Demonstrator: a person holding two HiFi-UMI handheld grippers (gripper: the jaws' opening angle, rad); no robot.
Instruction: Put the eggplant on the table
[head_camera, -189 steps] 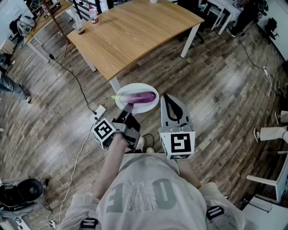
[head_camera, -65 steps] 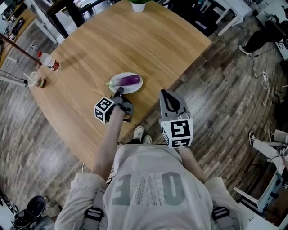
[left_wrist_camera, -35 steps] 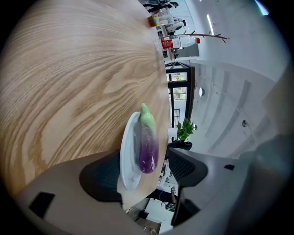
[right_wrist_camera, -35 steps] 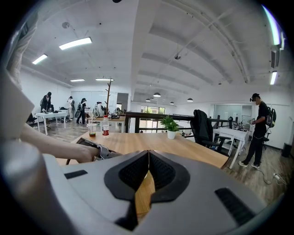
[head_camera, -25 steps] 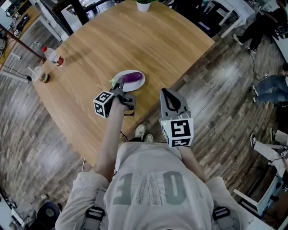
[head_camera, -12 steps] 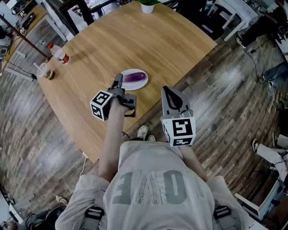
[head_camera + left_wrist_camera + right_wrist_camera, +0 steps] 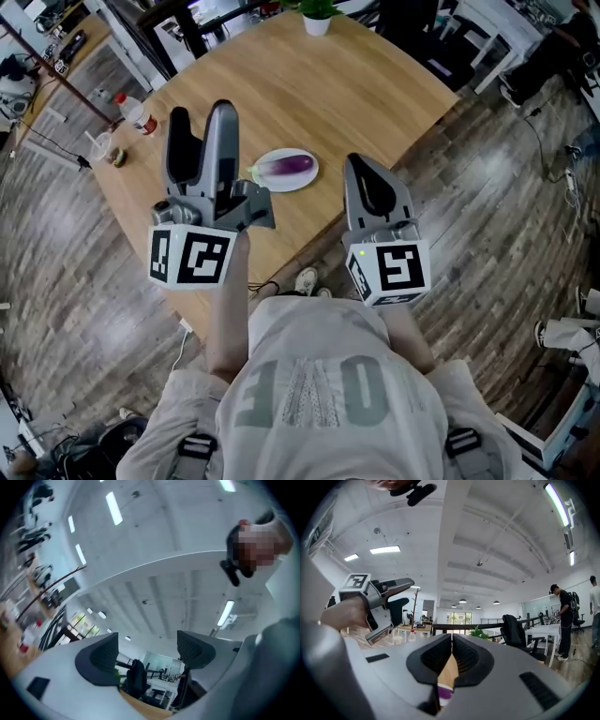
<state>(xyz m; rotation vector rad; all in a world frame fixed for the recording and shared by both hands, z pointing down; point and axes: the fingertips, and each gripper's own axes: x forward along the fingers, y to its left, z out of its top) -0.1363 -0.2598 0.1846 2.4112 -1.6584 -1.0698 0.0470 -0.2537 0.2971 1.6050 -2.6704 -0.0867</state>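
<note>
Left gripper [image 7: 200, 117]: jaws wide apart, just been opening, nothing between them, held high over the near edge of the table [image 7: 375, 84]. Right gripper [image 7: 364, 169]: jaws pressed together, empty, beside the left one. Beyond and between both: eggplant [image 7: 286, 167] lying on a white plate [image 7: 267, 185] on the table, touched by neither gripper. Further left, a bottle [image 7: 138, 112] and a cup [image 7: 101, 147].

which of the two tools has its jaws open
The left tool: its jaws have just been opening and stand wide apart, with nothing between them. The right tool has its jaws shut together.
</note>
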